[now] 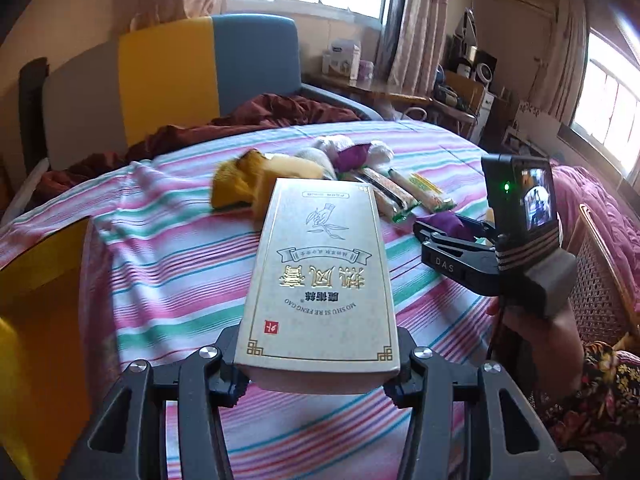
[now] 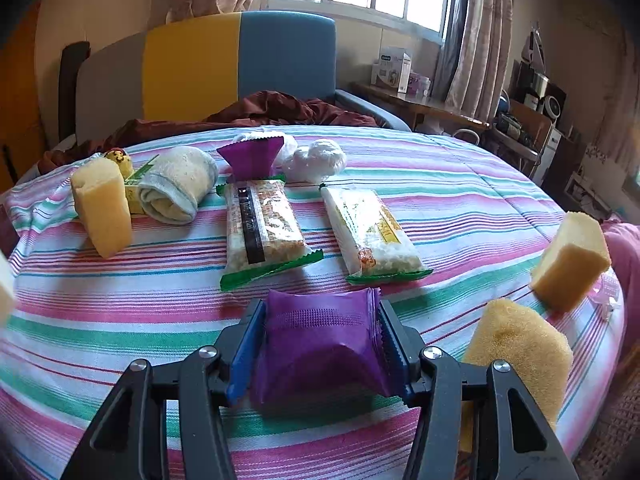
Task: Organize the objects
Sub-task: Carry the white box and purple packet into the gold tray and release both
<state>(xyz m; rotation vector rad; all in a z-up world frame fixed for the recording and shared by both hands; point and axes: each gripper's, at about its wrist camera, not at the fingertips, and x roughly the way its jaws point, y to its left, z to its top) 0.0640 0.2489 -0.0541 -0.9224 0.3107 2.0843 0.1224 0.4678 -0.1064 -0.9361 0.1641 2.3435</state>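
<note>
Gripping a flat cream cardboard box with gold lettering (image 1: 320, 280), the left gripper (image 1: 318, 364) holds it above the striped bedsheet (image 1: 160, 260); the right gripper (image 2: 320, 344) is clamped on a crinkly purple foil snack packet (image 2: 320, 340) near two rice-cracker bars (image 2: 260, 228).

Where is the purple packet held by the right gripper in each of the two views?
Left wrist view: purple packet at middle right, partly hidden between the right gripper jaws.
Right wrist view: the packet at bottom centre, clamped.
Shared landmark: the snack bar with a dark stripe.
</note>
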